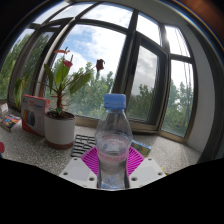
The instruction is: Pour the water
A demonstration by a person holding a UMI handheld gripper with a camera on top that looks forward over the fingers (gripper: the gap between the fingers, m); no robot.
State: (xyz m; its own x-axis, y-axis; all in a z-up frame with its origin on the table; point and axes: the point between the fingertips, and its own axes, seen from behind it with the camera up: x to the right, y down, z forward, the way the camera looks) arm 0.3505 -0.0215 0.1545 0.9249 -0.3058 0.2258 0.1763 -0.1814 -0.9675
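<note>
Bottle (113, 140): clear plastic with a blue cap (115, 101), upright, long axis vertical, standing dead ahead between your fingers.
Gripper (113, 160): the magenta pads (92, 160) flank the bottle's lower body on both sides. You appear to be closed on it, though the contact itself is hard to confirm, as the fingers are mostly dark at the bottom of the view.
Support: whether the bottle's base rests on the sill (170, 152) or is lifted clear cannot be told; the base is cut off.
Water level: not readable through the clear wall against the bright window (140, 60).
Key relation: the bottle sits centred in your grip with the cap pointing up, so a pour would call for a roll of your wrist to one side.
Receiver: no cup or glass is in view. The nearest candidate is the potted plant (60, 110), to the left of the bottle and somewhat beyond it.
Other items: a pink box (36, 112) stands left of the pot.
Judgement: confirm your target before you tilt.
</note>
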